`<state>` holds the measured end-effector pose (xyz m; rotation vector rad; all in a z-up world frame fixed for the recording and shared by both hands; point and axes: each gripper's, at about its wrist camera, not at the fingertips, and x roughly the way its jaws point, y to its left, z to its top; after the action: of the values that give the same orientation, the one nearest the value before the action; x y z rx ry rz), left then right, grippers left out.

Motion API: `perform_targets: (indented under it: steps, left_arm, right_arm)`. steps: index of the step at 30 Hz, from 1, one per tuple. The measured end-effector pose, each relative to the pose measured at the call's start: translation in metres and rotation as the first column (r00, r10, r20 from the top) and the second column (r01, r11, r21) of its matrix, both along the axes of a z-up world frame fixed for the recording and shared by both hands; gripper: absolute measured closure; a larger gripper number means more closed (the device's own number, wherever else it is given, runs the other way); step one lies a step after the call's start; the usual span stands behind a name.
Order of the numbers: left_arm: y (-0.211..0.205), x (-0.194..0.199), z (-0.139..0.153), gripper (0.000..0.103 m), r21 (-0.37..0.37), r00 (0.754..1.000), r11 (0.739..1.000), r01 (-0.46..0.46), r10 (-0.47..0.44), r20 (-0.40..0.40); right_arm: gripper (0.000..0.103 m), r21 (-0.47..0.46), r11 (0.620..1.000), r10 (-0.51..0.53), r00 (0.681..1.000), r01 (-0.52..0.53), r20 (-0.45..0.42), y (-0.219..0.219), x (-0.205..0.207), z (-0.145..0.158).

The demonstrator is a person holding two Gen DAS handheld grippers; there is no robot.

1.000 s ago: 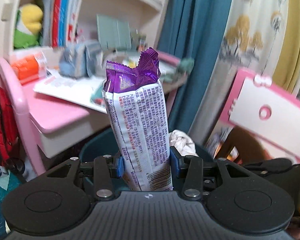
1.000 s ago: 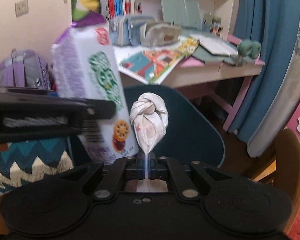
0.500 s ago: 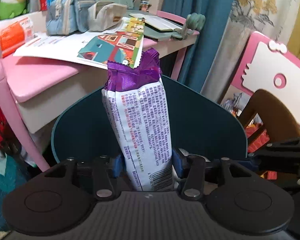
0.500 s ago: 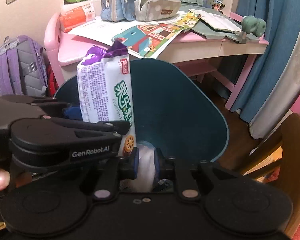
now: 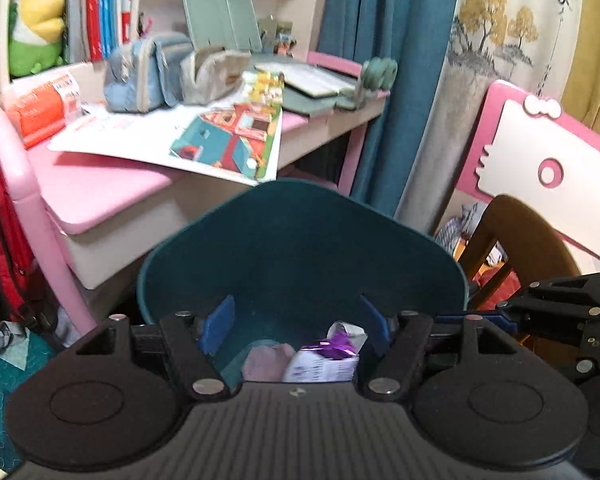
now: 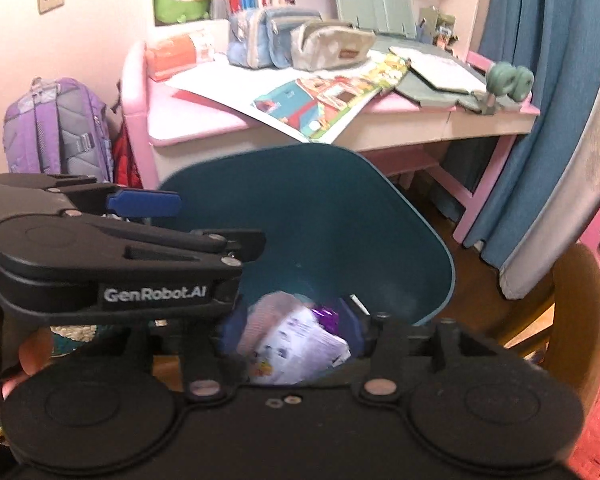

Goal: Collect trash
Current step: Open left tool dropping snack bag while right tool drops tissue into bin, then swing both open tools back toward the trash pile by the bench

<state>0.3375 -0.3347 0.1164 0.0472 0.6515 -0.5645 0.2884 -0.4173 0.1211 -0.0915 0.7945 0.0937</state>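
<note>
Left gripper [image 5: 296,322] is sitting right over the mouth of the teal trash bin [image 5: 300,248], jaws spreading apart and not gripping anything, blue pads [image 5: 220,322] clear on both sides. Straight below it, down inside the bin, lies the purple-and-white snack wrapper [image 5: 326,358] with its crinkled purple end up, and a pale crumpled wad [image 5: 268,362] sits touching it on the left. Right gripper [image 6: 296,330] is over the same bin, just beside the left one, and its jaws are opening too with nothing pinched between them; its view is a bit smeared, but you can see the wrapper and the wad lying loose under it at the bin's bottom. Beyond both tools there's a pink desk [image 5: 100,196] with pencil cases [image 5: 148,72] and a big colourful sheet [image 5: 228,144] hanging over its edge, plus a blue curtain [image 5: 384,60] off to the right.
</note>
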Motion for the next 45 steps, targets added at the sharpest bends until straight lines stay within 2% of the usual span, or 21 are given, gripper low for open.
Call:
perform_targets:
  steps: [12,14,16,20,25,28,32,37,42,45]
  left_arm:
    - [0.073,-0.051,0.030,0.023,-0.100,0.994,0.992,-0.078,0.084,0.066]
    - [0.089,-0.059,0.034,0.022,-0.113,0.992,0.989,-0.094,0.103,0.074]
    - [0.105,-0.067,0.037,0.022,-0.109,0.988,0.987,-0.118,0.127,0.083]
    - [0.144,-0.085,0.040,0.022,-0.115,0.978,0.979,-0.167,0.179,0.105]
    - [0.193,-0.108,0.038,0.020,-0.112,0.961,0.964,-0.240,0.253,0.112]
    - [0.224,-0.122,0.032,0.012,-0.096,0.949,0.958,-0.271,0.283,0.139]
    - [0.269,-0.139,0.017,0.004,-0.114,0.928,0.939,-0.326,0.340,0.150]
    - [0.327,-0.155,-0.011,0.002,-0.138,0.895,0.902,-0.409,0.426,0.134]
    - [0.385,-0.159,-0.058,0.002,-0.125,0.852,0.855,-0.504,0.515,0.089]
    - [0.419,-0.156,-0.093,0.002,-0.131,0.819,0.815,-0.564,0.573,0.039]
  right_arm:
    - [0.039,-0.041,0.996,0.080,0.993,-0.077,0.081,0.045,-0.051,0.030]
    - [0.034,-0.046,0.994,0.101,0.990,-0.097,0.093,0.057,-0.060,0.034]
    - [0.029,-0.052,0.990,0.137,0.984,-0.132,0.110,0.070,-0.068,0.038]
    - [0.025,-0.066,0.978,0.206,0.970,-0.199,0.131,0.102,-0.083,0.041]
    - [0.017,-0.048,0.951,0.308,0.939,-0.304,0.150,0.147,-0.097,0.037]
    - [0.013,-0.034,0.931,0.364,0.918,-0.364,0.157,0.177,-0.100,0.027]
    - [0.010,-0.013,0.903,0.427,0.892,-0.430,0.150,0.216,-0.099,0.007]
    - [0.006,0.029,0.871,0.482,0.865,-0.490,0.140,0.262,-0.093,-0.028]
    - [0.006,0.004,0.846,0.526,0.837,-0.533,0.152,0.305,-0.085,-0.080]
    - [0.003,0.015,0.839,0.534,0.830,-0.543,0.162,0.323,-0.078,-0.112]
